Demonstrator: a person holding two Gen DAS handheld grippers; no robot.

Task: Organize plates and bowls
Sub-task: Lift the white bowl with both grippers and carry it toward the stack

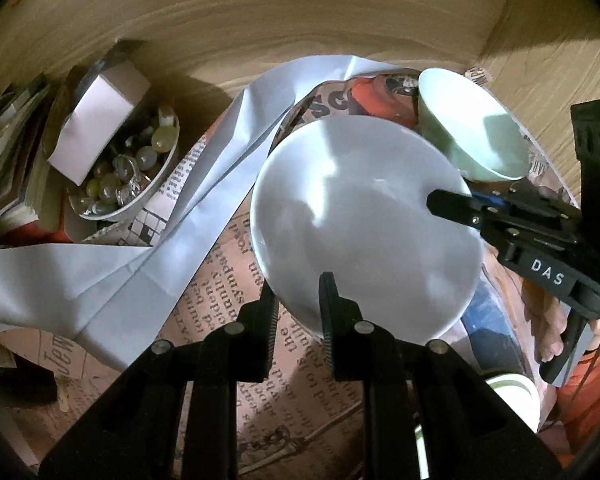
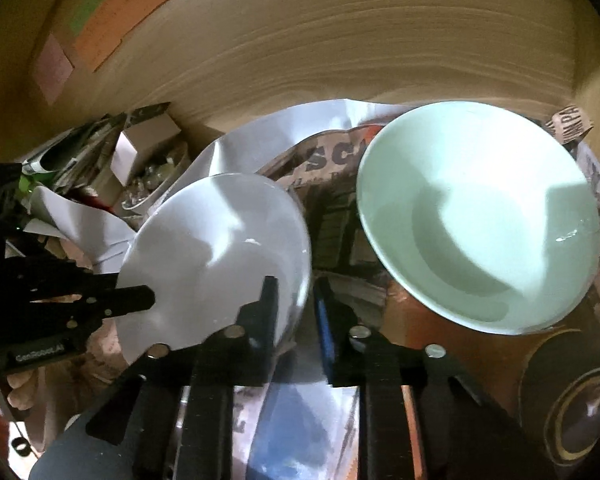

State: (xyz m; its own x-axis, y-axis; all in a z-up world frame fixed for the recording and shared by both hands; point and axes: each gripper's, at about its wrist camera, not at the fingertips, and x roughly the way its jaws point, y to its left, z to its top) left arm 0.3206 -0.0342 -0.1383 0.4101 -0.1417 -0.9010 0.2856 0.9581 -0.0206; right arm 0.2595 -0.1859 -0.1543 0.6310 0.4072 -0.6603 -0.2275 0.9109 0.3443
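We log: left gripper (image 1: 296,300), pinched on the near rim of the white bowl (image 1: 364,224). Right gripper (image 2: 294,292), marked "DAS", clamped on that bowl's opposite rim. The left gripper's body reads "GenRobot.AI". Pale green bowl (image 2: 476,220) just beside, tilted on newspaper (image 1: 236,260). Further left, a dish of glass marbles (image 1: 120,176) holding a white box (image 1: 96,120).

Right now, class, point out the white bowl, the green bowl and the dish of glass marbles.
white bowl (image 1: 364,216): left wrist view, inner base.
green bowl (image 2: 476,220): right wrist view, inner base.
dish of glass marbles (image 1: 120,176): left wrist view, on the marbles.
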